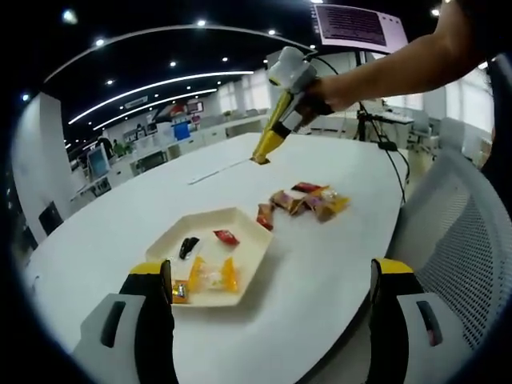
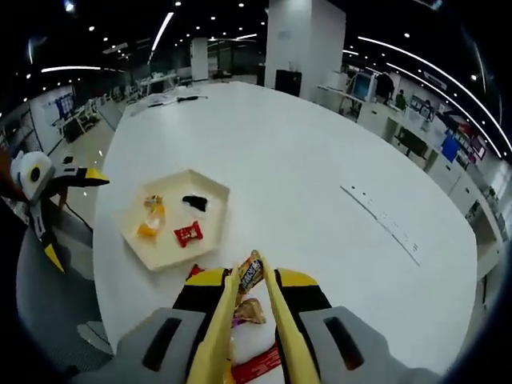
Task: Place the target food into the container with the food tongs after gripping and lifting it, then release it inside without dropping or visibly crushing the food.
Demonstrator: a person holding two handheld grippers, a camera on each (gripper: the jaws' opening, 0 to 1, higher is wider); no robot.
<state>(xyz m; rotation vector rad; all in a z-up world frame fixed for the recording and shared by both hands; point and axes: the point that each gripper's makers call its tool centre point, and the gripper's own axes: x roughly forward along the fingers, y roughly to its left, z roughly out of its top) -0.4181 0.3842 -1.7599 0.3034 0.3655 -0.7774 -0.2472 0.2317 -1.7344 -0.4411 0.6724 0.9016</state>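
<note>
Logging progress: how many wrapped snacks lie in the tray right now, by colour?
Black snack: 1
Red snack: 1
Orange-yellow snacks: 2
Total in the tray: 4

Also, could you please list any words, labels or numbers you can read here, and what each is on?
None can be read.
Hanging screen: lines of text, too small to read.
Snack wrappers in the tray: print blurred.
Wrapper in the tongs: print blurred.
</note>
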